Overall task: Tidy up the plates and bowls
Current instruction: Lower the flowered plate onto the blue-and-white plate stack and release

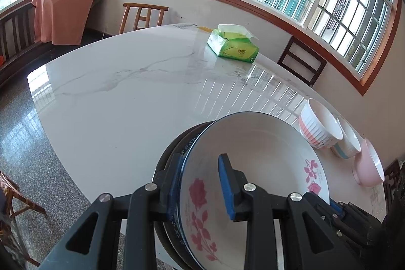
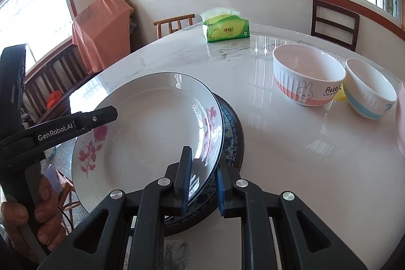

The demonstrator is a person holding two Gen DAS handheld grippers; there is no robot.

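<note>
Right wrist: bowls (image 2: pixel 308 75) and tissue pack (image 2: pixel 226 27) flank plates (image 2: pixel 152 133).

Glossy marble-look bench (image 2: pixel 278 156); glazed ceramic plate (image 2: pixel 141 133) and bowls (image 2: pixel 307 75); matt black plastic gripper (image 2: pixel 200 184) with blue rubbery pads (image 2: pixel 186 184).

A green tissue pack (image 1: pixel 233 46) sits on the marble table (image 1: pixel 121 103), wooden chairs (image 1: pixel 141 17) around it.
</note>
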